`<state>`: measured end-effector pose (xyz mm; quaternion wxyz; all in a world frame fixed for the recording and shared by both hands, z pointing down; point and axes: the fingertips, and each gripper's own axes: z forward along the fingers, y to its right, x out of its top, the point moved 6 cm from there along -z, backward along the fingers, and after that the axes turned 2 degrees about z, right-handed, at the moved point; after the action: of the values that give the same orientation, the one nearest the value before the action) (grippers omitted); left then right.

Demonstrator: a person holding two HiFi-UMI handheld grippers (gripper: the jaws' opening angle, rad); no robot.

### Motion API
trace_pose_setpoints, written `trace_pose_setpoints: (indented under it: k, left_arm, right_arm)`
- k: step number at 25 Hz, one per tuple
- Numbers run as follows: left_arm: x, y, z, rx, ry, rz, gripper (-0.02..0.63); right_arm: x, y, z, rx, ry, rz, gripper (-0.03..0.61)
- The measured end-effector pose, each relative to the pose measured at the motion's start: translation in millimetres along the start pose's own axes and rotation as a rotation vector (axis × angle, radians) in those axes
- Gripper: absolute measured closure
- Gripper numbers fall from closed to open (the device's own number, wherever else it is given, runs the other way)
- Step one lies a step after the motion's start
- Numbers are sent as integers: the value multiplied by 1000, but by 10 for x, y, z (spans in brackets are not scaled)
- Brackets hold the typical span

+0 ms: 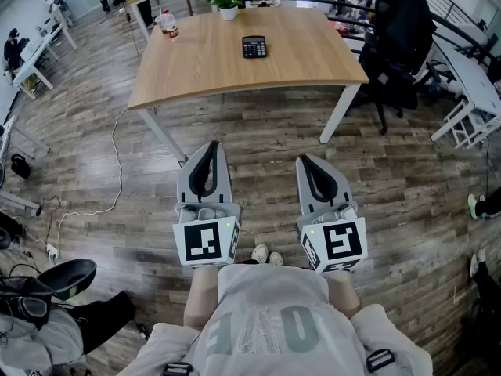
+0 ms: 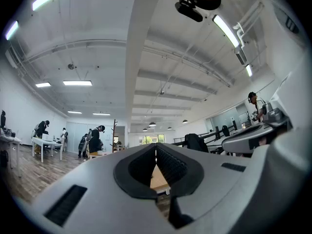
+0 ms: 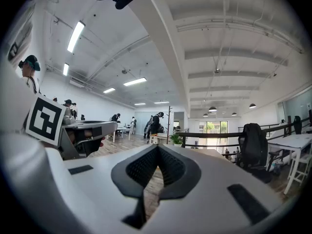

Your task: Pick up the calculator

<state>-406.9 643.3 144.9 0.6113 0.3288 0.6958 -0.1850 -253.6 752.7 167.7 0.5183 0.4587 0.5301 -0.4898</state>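
A black calculator (image 1: 254,47) lies flat on a light wooden table (image 1: 211,69), toward its far side. Both grippers hang well short of the table, over the floor in front of me. My left gripper (image 1: 214,145) has its jaws together with nothing between them; in the left gripper view its tips (image 2: 156,146) meet. My right gripper (image 1: 303,160) is shut too, empty, and its tips (image 3: 157,147) touch. Both point roughly level toward the table. The calculator does not show in either gripper view.
On the table stand a drink bottle (image 1: 168,23) at the far left and a potted plant (image 1: 226,0) at the back. A black office chair (image 1: 395,49) sits right of the table. A white cable (image 1: 117,163) runs along the wood floor at left. People work at desks far off.
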Motion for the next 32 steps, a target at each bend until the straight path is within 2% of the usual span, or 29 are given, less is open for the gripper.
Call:
trace_pose_setpoints:
  k: [6, 10, 12, 15, 20, 24, 32]
  left_arm:
    - [-21, -112, -14, 18, 7, -11, 604]
    - [-30, -181, -1, 28, 8, -23, 604]
    - [-32, -265, -11, 54, 16, -33, 604]
    - [-53, -349, 27, 34, -4, -9, 601]
    - [-180, -471, 112, -19, -17, -77, 603]
    - [-328, -513, 246, 22, -55, -101, 604]
    - [-508, -734, 816, 67, -24, -127, 604]
  right_arm:
    - [-19, -48, 71, 8, 8, 13, 561]
    - [-8, -80, 154, 82, 44, 128, 561]
    - [10, -97, 213, 92, 58, 164, 561]
    - [17, -119, 306, 77, 70, 153, 560]
    - [-19, -135, 418, 46, 77, 145, 560]
    - [-77, 34, 500, -9, 51, 139, 560]
    - [-172, 505, 886, -58, 65, 159, 560]
